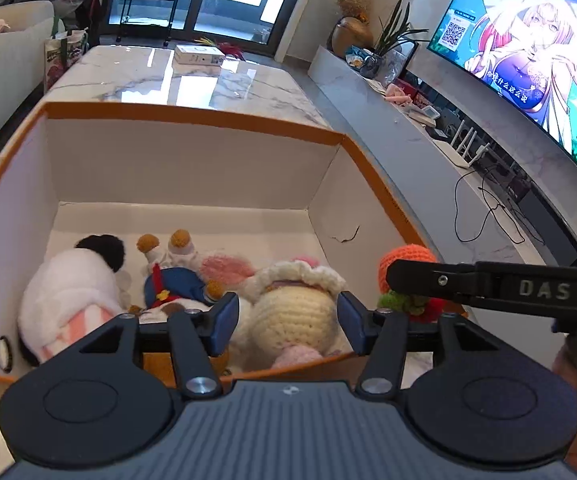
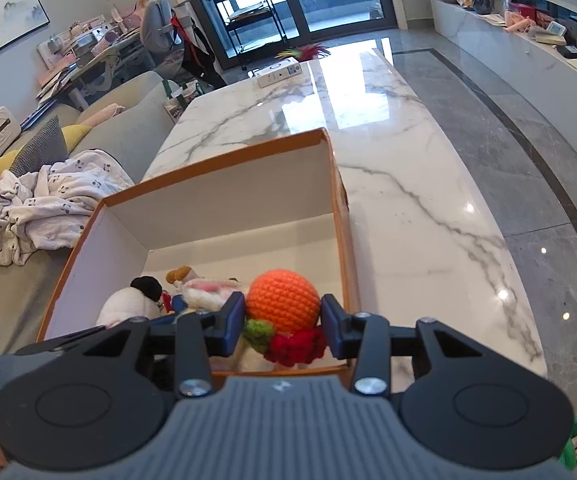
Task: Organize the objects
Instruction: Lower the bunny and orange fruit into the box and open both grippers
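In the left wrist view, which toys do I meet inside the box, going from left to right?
White plush with black ear → doll in blue clothes → cream crochet doll → orange crochet toy, at the orange-edged box's right wall.

An orange crocheted toy [image 2: 283,302] with a green and red part is held between the blue pads of the right gripper [image 2: 282,322] above the near corner of an orange-rimmed box [image 2: 224,164], where other plush toys [image 2: 136,300] are seen lying, on a marble table [image 2: 408,208].
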### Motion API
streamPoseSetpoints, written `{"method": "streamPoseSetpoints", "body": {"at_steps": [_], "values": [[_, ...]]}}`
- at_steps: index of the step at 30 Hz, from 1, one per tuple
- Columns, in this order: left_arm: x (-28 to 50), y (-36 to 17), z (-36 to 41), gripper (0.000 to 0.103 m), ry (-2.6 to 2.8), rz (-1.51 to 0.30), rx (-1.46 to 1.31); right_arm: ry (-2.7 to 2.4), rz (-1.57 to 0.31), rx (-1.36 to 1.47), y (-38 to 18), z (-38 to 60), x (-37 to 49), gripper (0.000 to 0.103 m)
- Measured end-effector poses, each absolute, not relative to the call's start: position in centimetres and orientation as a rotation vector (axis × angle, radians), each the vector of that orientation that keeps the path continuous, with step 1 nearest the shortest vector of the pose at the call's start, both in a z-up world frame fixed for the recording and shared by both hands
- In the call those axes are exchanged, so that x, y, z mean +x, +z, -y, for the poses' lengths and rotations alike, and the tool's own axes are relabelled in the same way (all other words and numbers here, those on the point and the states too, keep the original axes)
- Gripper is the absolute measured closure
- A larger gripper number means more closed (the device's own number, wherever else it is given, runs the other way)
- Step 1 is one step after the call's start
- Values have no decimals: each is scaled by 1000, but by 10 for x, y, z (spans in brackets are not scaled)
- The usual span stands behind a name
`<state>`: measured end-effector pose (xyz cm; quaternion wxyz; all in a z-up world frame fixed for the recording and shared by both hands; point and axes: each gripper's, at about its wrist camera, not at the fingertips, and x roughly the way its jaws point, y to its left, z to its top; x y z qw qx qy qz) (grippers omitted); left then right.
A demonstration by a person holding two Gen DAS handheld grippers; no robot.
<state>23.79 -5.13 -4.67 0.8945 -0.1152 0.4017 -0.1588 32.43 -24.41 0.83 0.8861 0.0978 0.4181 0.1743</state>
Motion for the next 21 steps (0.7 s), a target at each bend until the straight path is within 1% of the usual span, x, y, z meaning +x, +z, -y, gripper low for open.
{"method": "streamPoseSetpoints", "body": {"at_steps": [1, 2, 3, 4, 6, 8, 16, 21], "values": [[236, -44, 48, 40, -337, -829, -246, 360, -870, 205, 8, 245, 324, 60], [237, -41, 46, 47, -348, -825, -258, 359, -870, 208, 8, 246, 325, 60], [237, -38, 45, 64, -359, -827, -270, 359, -871, 212, 8, 246, 325, 60], [239, -38, 44, 68, -362, -841, -278, 357, -871, 214, 8, 245, 325, 60], [243, -41, 47, 73, -333, -855, -257, 354, -870, 212, 7, 244, 324, 60], [246, -44, 51, 76, -301, -865, -211, 357, -875, 214, 7, 244, 324, 60], [237, -37, 33, 76, -264, -833, -305, 349, -883, 168, 7, 238, 321, 59], [231, -29, 23, 75, -231, -812, -314, 333, -876, 141, 6, 233, 321, 59]]}}
